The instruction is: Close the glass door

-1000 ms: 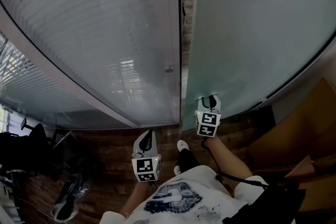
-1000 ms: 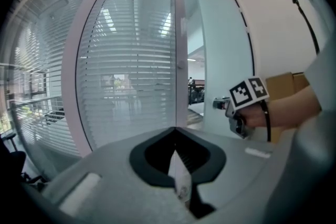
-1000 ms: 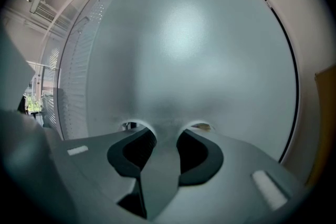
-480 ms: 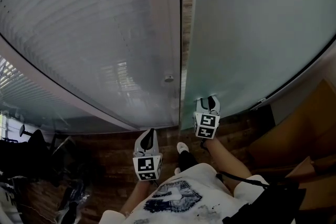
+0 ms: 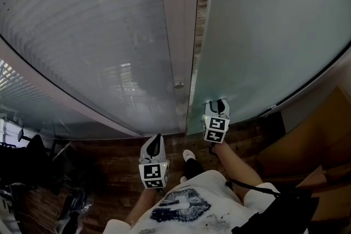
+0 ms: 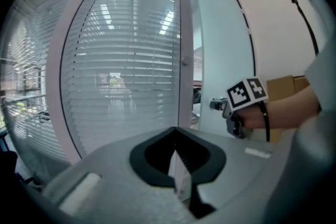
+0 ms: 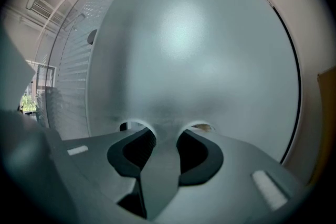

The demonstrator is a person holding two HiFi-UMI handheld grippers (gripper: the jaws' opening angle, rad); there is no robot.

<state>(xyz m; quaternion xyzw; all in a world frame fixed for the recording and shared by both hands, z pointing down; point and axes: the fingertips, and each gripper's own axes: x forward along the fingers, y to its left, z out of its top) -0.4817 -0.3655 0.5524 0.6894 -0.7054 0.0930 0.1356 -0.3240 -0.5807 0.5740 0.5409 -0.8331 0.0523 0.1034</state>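
The frosted glass door [image 5: 263,35] stands a narrow slit away from the pale door frame [image 5: 178,35], which carries a small round knob [image 5: 179,85]. My right gripper [image 5: 218,104] is up against the door near its free edge, shut on the door's handle [image 7: 157,165], a grey bar running between its jaws. In the left gripper view that gripper [image 6: 218,105] shows at the door's edge [image 6: 202,60]. My left gripper [image 5: 154,140] hangs lower and further left, away from the door, pointing at the blind-covered glass wall [image 6: 121,60]. It is shut, with nothing in it.
Cardboard boxes [image 5: 307,140] stand at the right by the wall. Dark office chairs and clutter [image 5: 33,156] fill the lower left. The floor is dark wood [image 5: 109,156]. My shoe [image 5: 189,155] is between the two grippers.
In the head view the frame and its knob have slid down and slightly right. Both grippers keep about the same spots in the picture, and the right one has stayed on the handle.
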